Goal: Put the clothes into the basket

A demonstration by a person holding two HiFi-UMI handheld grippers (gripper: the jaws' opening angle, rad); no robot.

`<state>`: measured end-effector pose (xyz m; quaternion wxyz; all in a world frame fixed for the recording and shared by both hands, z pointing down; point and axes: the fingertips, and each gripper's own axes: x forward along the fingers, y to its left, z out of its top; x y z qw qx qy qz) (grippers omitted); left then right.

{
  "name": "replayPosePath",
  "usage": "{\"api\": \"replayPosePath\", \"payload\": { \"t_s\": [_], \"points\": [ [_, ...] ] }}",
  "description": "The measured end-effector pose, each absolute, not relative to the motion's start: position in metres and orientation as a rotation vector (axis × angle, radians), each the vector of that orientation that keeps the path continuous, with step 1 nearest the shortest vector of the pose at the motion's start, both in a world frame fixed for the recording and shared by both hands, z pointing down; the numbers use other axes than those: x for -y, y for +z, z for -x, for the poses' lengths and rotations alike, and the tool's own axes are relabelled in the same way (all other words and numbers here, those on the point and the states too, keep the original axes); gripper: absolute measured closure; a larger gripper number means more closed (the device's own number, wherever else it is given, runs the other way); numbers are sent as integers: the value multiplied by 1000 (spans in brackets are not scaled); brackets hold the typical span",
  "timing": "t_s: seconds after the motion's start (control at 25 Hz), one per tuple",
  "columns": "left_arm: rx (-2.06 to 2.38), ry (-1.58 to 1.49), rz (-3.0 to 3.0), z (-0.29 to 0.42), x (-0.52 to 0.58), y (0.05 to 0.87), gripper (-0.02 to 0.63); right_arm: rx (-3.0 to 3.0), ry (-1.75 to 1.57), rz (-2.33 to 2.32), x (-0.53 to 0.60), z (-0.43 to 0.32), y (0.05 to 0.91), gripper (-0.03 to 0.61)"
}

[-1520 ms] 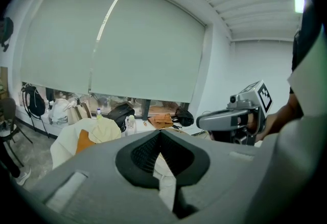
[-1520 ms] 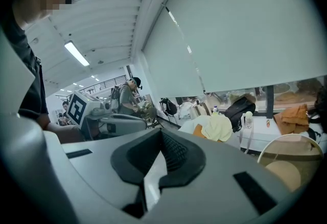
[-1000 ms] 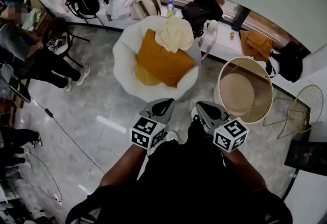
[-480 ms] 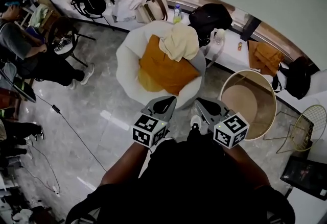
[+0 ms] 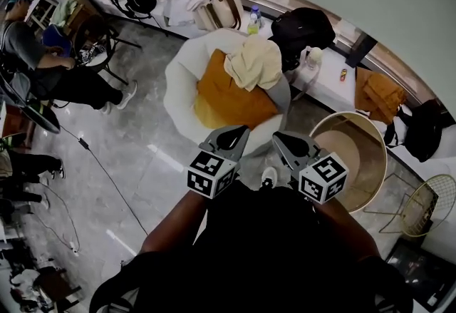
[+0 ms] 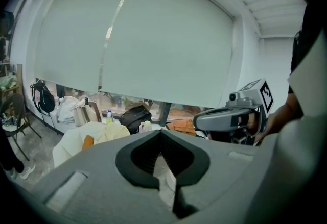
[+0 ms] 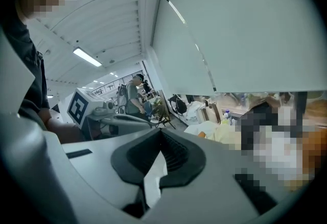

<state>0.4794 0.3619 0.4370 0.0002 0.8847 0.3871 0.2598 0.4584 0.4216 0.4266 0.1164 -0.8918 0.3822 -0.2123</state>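
On the white round chair [image 5: 182, 83], at 12 o'clock from both grippers in the head view, lie the clothes. A broad orange cloth [image 5: 224, 99] spreads over the seat, and a crumpled cream cloth [image 5: 255, 63] lies on its edge at 1 o'clock, touching it. The basket [image 5: 356, 155] stands on the grey stone floor [image 5: 135, 162] at 4 o'clock from the chair and apart from it. It is round and tan inside with a pale rim, and its near side is hidden behind the right gripper's marker cube [image 5: 324, 177].

The left gripper [image 5: 229, 136] hangs below the chair's near edge at 6 o'clock, pointing toward the chair. Its jaws are together, and its own view shows nothing caught in them. The right gripper [image 5: 285, 145] hangs just beside it at 3 o'clock and points the same way. Its jaws are also closed on nothing, and the basket lies at 3 o'clock from it. Both are carried in front of the person's dark shirt [image 5: 271, 247].

Farther out, a window ledge [image 5: 335, 87] curves behind the chair. It carries a black bag [image 5: 303, 28] at 1 o'clock from the chair, a bottle [image 5: 254, 19] at 12 o'clock, pale bags [image 5: 203, 8] at 11 o'clock and another orange cloth [image 5: 376, 94] at 3 o'clock. A person sits at 10 o'clock [image 5: 43, 65], well apart from the chair, and a thin cable [image 5: 107, 176] trails across the floor at 8 o'clock.
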Motion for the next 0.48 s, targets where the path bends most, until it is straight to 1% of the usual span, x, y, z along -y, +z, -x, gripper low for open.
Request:
{"api": "replayPosePath", "payload": {
  "t_s": [0.2, 0.48],
  "points": [
    [-1165, 860, -2809, -491, -367, 442, 620, -1170, -642, 2559, -424, -480, 438, 565],
    [-1110, 874, -2829, -520, -339, 444, 620, -1191, -661, 2537, -402, -509, 443, 565]
  ]
}}
